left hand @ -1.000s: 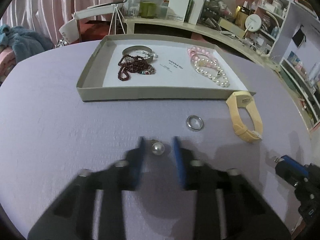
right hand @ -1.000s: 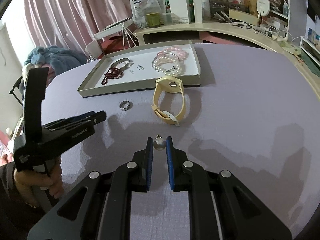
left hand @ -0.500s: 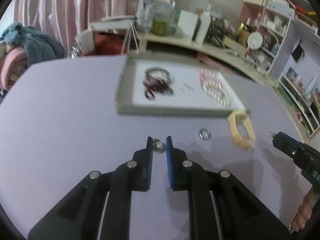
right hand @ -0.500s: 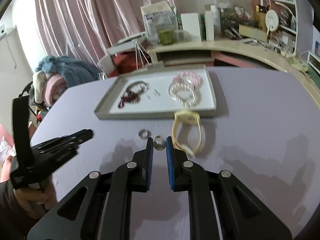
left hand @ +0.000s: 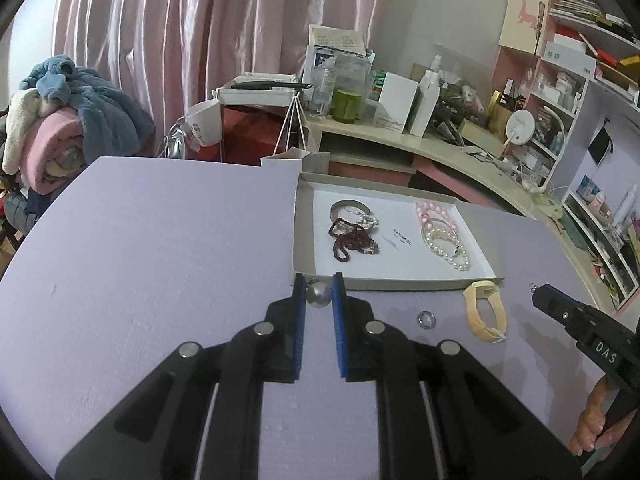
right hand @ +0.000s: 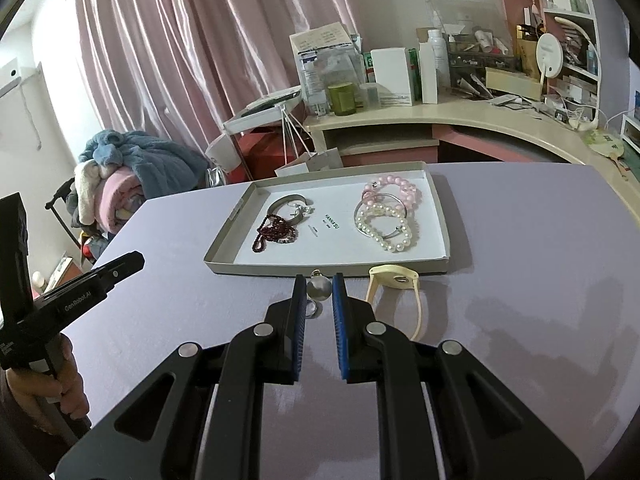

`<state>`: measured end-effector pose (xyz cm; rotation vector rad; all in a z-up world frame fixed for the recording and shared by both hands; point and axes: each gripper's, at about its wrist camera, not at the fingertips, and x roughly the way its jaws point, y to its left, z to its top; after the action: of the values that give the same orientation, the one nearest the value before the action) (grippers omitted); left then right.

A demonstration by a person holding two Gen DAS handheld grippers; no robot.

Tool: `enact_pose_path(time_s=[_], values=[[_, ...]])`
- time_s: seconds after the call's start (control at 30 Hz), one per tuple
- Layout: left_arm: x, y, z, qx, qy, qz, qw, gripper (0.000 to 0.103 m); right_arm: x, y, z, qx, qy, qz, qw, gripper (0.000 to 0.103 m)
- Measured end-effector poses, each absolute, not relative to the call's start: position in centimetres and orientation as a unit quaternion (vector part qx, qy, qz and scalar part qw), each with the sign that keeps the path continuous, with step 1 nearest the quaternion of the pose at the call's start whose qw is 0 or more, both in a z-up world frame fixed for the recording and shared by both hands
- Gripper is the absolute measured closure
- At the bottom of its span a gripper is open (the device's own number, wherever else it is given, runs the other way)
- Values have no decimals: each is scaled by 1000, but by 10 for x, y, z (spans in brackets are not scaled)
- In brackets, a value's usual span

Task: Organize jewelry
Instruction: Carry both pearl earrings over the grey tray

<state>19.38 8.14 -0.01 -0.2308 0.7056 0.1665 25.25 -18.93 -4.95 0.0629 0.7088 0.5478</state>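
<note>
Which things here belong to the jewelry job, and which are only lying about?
Job: pearl earring in left gripper; pearl earring in right gripper; tray; silver ring; yellow watch.
Lying about: blanket pile; green jar; round mirror.

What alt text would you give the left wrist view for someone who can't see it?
The left tool pinches a small silver-grey bead above a lilac table. Just beyond is a shallow tray holding a dark red bracelet and a pearl bracelet. A silver ring and cream watch band lie on the table in front of it.
</note>
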Motion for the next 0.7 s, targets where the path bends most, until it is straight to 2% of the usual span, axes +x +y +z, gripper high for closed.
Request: enact_pose_path(time_s=[0.7], values=[[200, 77, 7, -112, 340, 70, 931, 90, 265, -192, -37, 22, 329, 253, 910, 89]])
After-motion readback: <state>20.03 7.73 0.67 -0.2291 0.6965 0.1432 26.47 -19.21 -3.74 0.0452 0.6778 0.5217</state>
